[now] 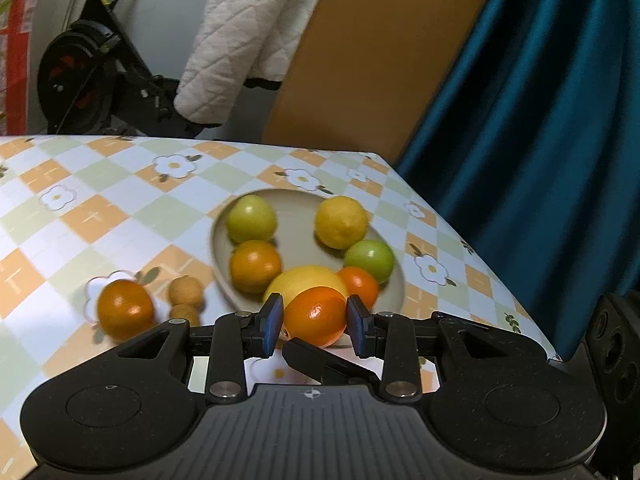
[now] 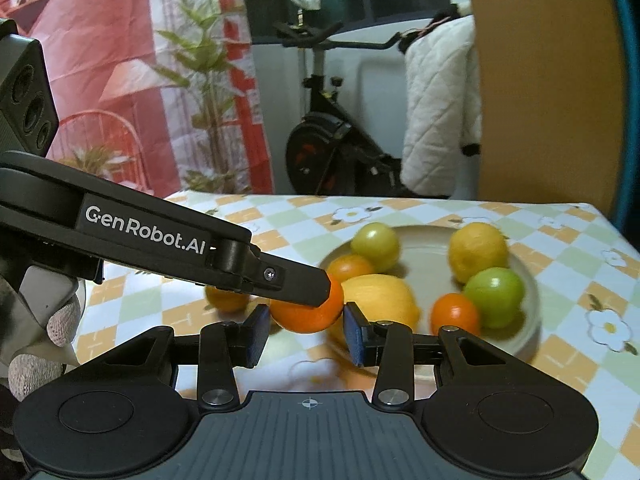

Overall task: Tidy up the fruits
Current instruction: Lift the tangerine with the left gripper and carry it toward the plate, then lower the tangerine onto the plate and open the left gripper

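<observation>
both claws on one orange, just short of the plate

my left gripper [image 1: 314, 324] pinches the orange [image 1: 316, 315] between its blue pads, nearly closed. my right gripper [image 2: 303, 330] has its pads at the same orange [image 2: 307, 312], jaws narrow; from the left wrist one of its fingers [image 1: 320, 358] props it from below, probably so it can't roll off. it's held over the tablecloth [image 1: 120, 208], near edge of the plate [image 1: 296, 216], likely headed there with the lemons, greens and oranges. another orange [image 1: 125, 309] and two small tan fruits [image 1: 185, 291] lie on the cloth beside the plate.
</observation>
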A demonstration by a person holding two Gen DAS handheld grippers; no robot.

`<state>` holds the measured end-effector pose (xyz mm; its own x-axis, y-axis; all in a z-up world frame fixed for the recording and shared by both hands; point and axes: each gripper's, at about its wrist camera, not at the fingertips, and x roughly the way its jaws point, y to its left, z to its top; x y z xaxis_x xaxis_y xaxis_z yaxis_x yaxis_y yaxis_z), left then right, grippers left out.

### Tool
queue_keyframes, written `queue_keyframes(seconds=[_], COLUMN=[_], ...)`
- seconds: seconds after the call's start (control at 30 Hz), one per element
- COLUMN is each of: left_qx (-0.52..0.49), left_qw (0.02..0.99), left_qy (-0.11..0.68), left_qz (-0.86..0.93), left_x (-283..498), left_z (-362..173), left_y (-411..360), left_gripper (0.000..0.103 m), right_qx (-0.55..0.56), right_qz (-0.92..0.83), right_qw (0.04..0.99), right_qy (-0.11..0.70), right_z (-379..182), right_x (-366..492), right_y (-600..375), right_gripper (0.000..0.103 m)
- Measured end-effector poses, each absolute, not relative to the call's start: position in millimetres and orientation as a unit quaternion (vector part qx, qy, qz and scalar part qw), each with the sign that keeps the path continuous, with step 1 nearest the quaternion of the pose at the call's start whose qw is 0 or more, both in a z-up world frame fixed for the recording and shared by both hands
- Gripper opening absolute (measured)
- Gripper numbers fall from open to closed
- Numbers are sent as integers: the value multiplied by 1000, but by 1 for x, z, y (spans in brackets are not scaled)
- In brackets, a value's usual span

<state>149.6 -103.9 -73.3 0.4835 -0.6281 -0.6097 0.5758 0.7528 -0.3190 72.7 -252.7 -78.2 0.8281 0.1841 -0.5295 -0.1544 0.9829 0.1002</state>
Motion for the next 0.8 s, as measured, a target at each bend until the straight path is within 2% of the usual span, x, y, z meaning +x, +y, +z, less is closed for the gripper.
queue_keyframes(seconds=[0.8], left_qx=[44], left_qw=[849], left_qy=[367], left_qz=[-377], left_x=[143], left_z=[-78], left_y=[-167], left_gripper=[38], right_qx=[74], right_qz=[5], right_qw=[957], right_qy=[281], right_z=[-90], right_x=[75], right_y=[-303], right_gripper=[38])
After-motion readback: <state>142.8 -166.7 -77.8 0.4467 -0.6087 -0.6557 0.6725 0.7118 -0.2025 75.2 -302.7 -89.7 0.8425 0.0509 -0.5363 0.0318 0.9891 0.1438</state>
